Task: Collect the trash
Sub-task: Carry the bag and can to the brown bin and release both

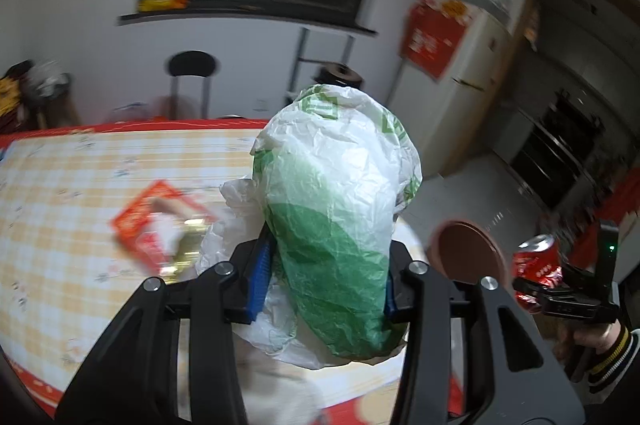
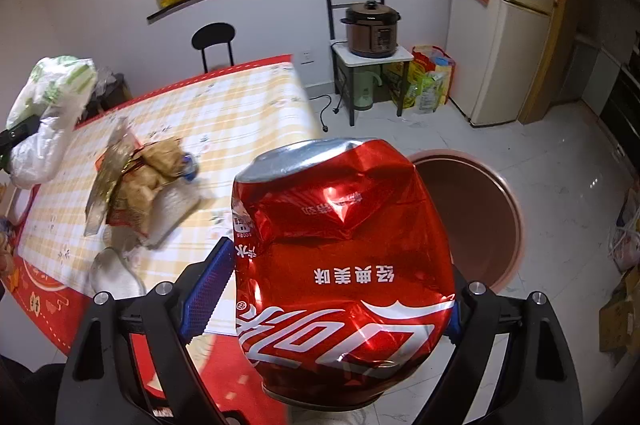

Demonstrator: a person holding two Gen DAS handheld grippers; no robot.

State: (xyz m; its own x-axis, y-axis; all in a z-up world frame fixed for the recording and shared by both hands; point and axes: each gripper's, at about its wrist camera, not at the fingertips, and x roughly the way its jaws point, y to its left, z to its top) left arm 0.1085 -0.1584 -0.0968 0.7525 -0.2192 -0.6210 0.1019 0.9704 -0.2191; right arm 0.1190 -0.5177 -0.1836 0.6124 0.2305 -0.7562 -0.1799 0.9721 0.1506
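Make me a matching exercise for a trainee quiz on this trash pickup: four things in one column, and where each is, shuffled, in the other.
Things
1. crushed red can
2. white-and-green plastic bag
3. brown bin
4. pile of wrappers

Places
A. lying on the checked tablecloth
B. clamped in the left gripper
C. standing open on the white floor beside the table
D. clamped in the right gripper

Pairs: 1-D, 2-B, 3-C, 4-A
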